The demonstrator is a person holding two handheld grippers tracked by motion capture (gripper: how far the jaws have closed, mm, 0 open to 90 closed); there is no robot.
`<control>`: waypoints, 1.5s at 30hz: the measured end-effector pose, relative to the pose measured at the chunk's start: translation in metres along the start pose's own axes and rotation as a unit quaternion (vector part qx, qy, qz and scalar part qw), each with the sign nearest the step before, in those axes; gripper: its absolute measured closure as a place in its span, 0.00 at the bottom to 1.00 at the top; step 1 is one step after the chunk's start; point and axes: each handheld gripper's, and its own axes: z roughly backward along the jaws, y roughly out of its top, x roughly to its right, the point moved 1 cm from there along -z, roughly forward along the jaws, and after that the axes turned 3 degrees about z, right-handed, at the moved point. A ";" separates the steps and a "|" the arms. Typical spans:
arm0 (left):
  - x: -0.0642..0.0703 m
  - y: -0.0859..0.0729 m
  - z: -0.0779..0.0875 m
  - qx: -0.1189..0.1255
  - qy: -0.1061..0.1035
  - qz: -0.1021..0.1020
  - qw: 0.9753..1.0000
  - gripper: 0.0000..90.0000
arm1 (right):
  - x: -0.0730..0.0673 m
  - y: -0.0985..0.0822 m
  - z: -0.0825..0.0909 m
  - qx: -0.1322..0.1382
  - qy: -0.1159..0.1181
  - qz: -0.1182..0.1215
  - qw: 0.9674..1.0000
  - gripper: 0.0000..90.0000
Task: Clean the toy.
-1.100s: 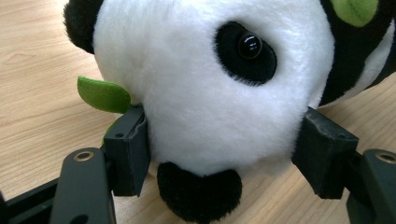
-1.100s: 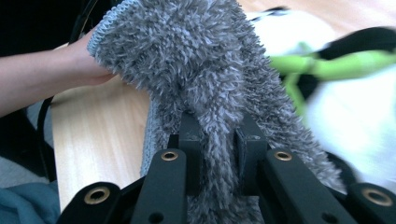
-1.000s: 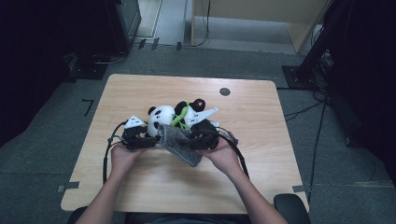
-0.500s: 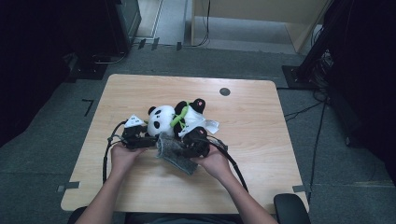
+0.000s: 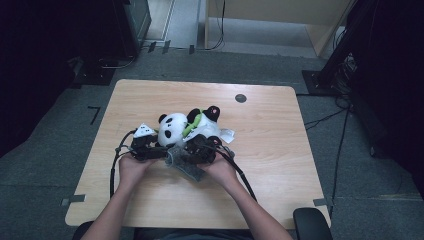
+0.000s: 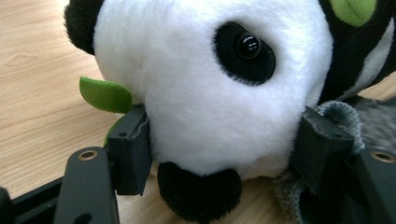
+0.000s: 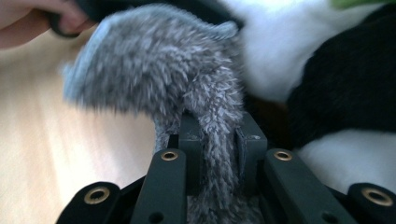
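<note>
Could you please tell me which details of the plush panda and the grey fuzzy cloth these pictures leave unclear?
- Plush panda: left gripper view cuts off its body; its far side is unseen.
- Grey fuzzy cloth: blurred in right gripper view, so its shape is uncertain; small in high view.
- Right claw: cloth covers the pads.

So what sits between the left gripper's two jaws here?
In the left gripper view, the plush panda's white head fills the gap of the left gripper, both pads pressing its cheeks.
</note>
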 end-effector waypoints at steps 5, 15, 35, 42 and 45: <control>0.000 0.000 0.000 0.001 0.001 0.001 1.000 0.34 | 0.001 0.000 0.000 0.003 -0.025 -0.001 1.000 0.86; -0.001 -0.001 0.000 0.001 -0.004 0.001 1.000 0.34 | 0.003 -0.011 0.019 0.016 -0.051 -0.003 0.999 0.86; -0.001 -0.001 0.000 0.001 -0.005 0.000 1.000 0.34 | 0.021 -0.058 0.068 0.034 -0.075 -0.053 0.995 0.86; -0.002 -0.001 0.000 0.001 -0.006 0.002 1.000 0.34 | 0.025 -0.071 0.081 0.034 -0.079 -0.059 0.995 0.86; -0.002 0.000 0.000 0.000 -0.007 0.003 1.000 0.34 | 0.022 -0.071 0.083 0.036 -0.073 -0.058 0.995 0.86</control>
